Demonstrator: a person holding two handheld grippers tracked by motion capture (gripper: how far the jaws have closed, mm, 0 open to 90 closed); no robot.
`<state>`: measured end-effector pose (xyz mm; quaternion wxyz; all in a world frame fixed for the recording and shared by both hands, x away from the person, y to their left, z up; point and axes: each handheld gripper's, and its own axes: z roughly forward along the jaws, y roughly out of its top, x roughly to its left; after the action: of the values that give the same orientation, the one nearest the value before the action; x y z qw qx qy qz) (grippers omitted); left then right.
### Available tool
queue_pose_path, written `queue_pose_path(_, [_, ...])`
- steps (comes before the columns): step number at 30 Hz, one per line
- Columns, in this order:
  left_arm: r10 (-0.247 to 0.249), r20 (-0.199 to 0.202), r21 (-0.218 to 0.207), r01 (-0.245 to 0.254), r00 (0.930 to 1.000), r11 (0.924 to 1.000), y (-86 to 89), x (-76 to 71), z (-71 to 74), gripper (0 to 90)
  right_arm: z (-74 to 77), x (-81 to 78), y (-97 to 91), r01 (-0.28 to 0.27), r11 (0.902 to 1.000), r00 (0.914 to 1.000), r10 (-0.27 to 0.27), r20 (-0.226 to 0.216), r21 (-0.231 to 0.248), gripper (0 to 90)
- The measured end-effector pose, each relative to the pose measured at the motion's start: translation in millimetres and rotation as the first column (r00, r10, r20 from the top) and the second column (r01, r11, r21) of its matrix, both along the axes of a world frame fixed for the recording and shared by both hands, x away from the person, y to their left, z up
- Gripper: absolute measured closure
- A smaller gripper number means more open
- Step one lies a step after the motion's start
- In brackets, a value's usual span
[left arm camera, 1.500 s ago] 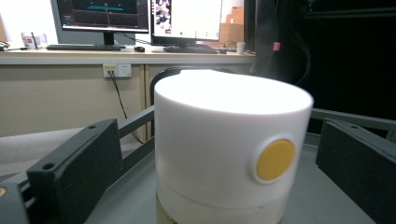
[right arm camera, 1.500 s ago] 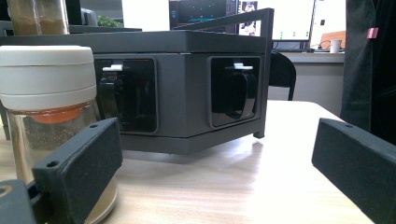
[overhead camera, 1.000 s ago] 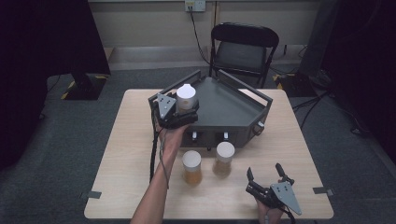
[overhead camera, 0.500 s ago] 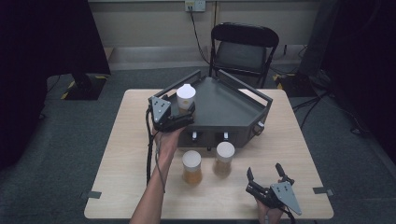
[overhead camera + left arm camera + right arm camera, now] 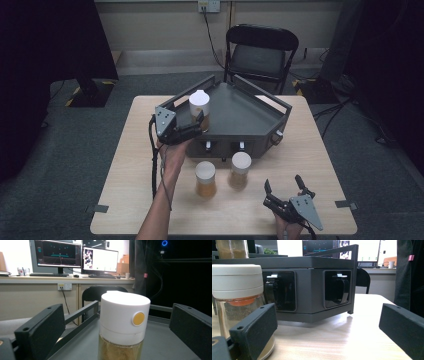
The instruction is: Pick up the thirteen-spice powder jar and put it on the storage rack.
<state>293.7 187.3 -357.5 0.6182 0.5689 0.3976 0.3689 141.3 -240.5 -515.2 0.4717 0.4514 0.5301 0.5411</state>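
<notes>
A white-capped jar of yellowish powder (image 5: pixel 199 106) (image 5: pixel 122 322) stands upright on the top deck of a dark grey rack (image 5: pixel 242 112) (image 5: pixel 162 345). My left gripper (image 5: pixel 195 124) (image 5: pixel 116 315) is at the rack's near left edge. Its jaws are open on both sides of the jar with a gap to it. Two more white-capped jars stand on the table in front of the rack, one (image 5: pixel 205 178) left and one (image 5: pixel 241 169) (image 5: pixel 238 302) right. My right gripper (image 5: pixel 282 181) (image 5: pixel 328 315) rests open and empty near the front edge, right of those jars.
The rack (image 5: pixel 312 287) has raised rails and two front recesses with black hooks (image 5: pixel 338 288). A black folding chair (image 5: pixel 260 50) stands behind the wooden table (image 5: pixel 135 165). A desk with monitors (image 5: pixel 75 255) lies beyond.
My left gripper has drawn back and down a little toward the person, off the jar, which stays put on the rack. The right gripper has not moved.
</notes>
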Motion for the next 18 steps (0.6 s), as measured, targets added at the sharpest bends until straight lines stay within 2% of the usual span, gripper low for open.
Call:
queue_pose_path(9, [-0.009,0.017,0.003,0.009,0.9998,1.0,7.1,-13.0,3.6,0.0,0.1,-0.1,0.3,0.001,1.0,1.0,-0.001,-0.001,0.001,0.6])
queue_pose_path(18, [-0.021,0.04,0.0,0.021,0.999,0.9998,11.7,-24.9,-1.4,0.0,0.1,-0.1,0.3,0.001,1.0,1.0,-0.001,0.0,0.001,0.6])
